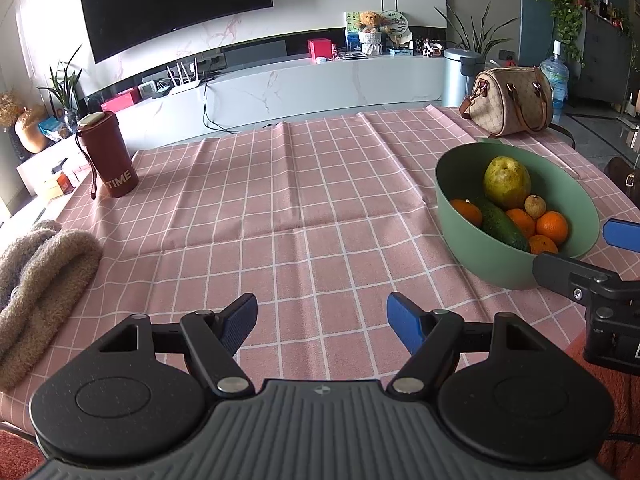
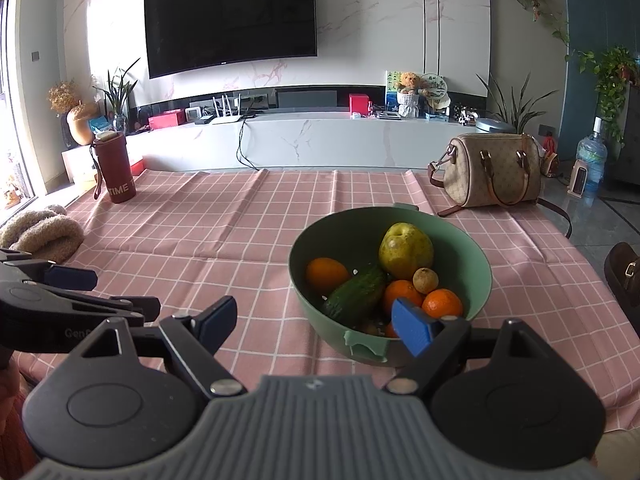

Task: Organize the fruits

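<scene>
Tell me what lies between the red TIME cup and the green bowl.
Only bare checked tablecloth between the cup and the green bowl, clearest in the right wrist view.

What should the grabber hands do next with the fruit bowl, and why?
Probably ease the open right gripper forward into the green plastic bowl toward the yellow-green pear: it lies on top of the pile, and both grippers hold nothing.

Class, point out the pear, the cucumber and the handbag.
pear (image 2: 406,254), right wrist view, middle of its yellow-green skin
cucumber (image 2: 356,294), right wrist view, middle of its length
handbag (image 2: 488,172), right wrist view, patterned side panel
</scene>
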The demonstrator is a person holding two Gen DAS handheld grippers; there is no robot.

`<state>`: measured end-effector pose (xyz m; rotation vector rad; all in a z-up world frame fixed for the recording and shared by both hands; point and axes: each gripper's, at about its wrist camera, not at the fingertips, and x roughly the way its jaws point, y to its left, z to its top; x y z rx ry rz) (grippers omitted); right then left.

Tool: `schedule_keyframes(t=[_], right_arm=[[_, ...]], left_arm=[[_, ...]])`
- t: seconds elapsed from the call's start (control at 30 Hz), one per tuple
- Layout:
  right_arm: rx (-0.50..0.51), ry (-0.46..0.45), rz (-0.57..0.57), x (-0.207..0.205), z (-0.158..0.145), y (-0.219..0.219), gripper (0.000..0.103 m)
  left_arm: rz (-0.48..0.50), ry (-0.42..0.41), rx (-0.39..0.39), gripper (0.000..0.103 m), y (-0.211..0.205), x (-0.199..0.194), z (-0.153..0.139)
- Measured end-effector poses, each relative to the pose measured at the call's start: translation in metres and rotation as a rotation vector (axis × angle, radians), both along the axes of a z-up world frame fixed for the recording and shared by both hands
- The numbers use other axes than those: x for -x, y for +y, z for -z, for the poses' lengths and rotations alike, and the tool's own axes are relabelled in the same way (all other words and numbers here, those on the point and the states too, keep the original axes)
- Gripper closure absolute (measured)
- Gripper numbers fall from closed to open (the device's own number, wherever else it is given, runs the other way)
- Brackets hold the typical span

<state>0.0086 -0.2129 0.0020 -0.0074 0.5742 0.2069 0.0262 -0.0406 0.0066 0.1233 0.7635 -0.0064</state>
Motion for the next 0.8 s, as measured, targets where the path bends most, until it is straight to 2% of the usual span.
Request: schedule_keyframes(t=[0.8], right_arm=[[0.002,0.001,-0.003,-0.0004,-0.0002,0.0002,0.022]], left_arm=[[0.016,0.01,-0.008,0.016,-0.0021,0.0027,0.0001]])
